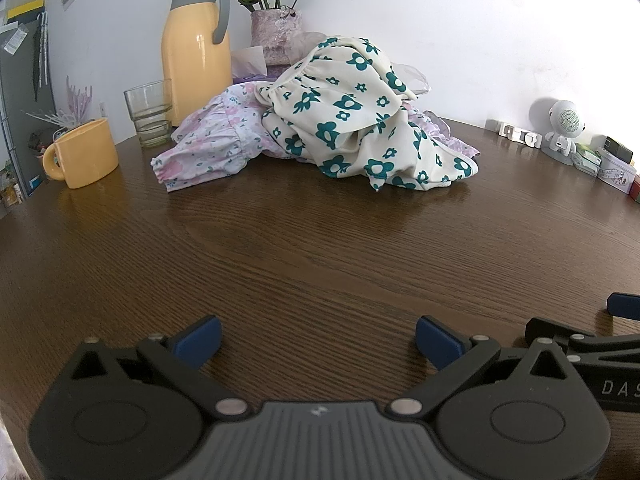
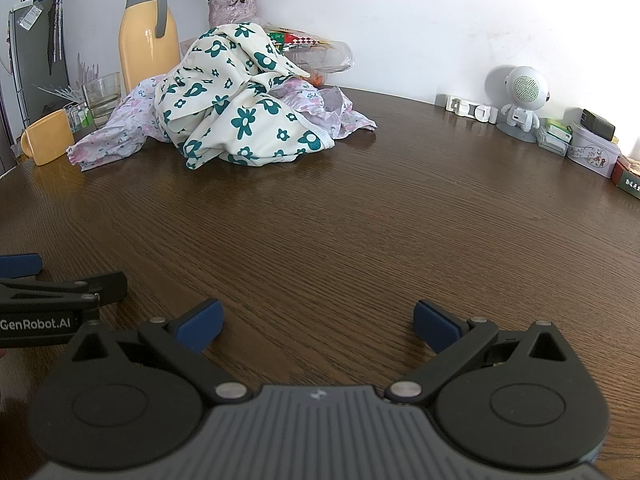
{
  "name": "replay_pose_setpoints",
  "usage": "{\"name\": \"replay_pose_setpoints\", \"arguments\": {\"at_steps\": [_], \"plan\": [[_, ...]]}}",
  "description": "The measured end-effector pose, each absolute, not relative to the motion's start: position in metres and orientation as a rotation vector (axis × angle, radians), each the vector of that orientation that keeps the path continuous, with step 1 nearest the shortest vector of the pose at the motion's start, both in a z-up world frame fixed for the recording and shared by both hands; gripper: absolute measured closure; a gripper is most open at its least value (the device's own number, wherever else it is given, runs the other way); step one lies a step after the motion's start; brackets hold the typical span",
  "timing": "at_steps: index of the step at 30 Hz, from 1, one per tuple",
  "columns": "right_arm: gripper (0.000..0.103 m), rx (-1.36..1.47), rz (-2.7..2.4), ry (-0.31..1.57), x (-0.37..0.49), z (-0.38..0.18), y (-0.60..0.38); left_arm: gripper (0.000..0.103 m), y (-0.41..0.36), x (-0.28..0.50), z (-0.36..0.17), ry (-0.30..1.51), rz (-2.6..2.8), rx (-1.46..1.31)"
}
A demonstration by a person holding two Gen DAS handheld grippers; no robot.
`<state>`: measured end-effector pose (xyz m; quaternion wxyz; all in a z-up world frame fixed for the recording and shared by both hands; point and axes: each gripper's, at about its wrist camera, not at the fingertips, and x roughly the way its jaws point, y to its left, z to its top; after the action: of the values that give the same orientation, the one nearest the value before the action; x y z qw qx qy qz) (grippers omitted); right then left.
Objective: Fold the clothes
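1. The clothes sit in a heap at the far side of the table (image 1: 280,240), left of centre: a cream garment with green flowers (image 1: 352,120) is crumpled on top of a pale pink floral garment (image 1: 208,140), which spills out at the left and peeks out at the right.
2. My left gripper (image 1: 318,338) hangs over bare wood at the near edge, jaws spread wide, nothing between them.
3. My right gripper (image 2: 318,326) is just beside it, also spread wide and empty, well apart from the heap.
4. Nothing is folded yet, I reckon; the step in hand is reaching out and lifting the cream piece off the stack.
5. To do it well, I'd pinch a hem or the gathered edge with one set of tongs, take a second corner with the other, then draw the piece onto the clear wood nearer me to spread it flat. I'd grab one layer only, or the pink one may drag along.
6. Containers, going outward: the glass tumbler (image 1: 149,116), just left of the heap, looks almost empty; I can't tell if water is in it.
7. The yellow mug (image 1: 86,154), further left: inside hidden.
8. The yellow thermos jug (image 1: 194,56) behind is lidded.
9. The vase (image 1: 276,34) holds dried flowers.
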<state>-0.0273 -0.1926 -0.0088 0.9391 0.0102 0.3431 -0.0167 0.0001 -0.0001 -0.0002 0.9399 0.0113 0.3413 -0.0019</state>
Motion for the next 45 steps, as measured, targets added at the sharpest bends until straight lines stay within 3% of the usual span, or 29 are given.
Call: {"name": "replay_pose_setpoints", "arguments": {"at_steps": [45], "plan": [[0.0,0.056,-0.018,0.663,-0.0314,-0.0035,-0.1971,0.0,0.0034,-0.0046,0.0078,0.655,0.003,0.018]]}}
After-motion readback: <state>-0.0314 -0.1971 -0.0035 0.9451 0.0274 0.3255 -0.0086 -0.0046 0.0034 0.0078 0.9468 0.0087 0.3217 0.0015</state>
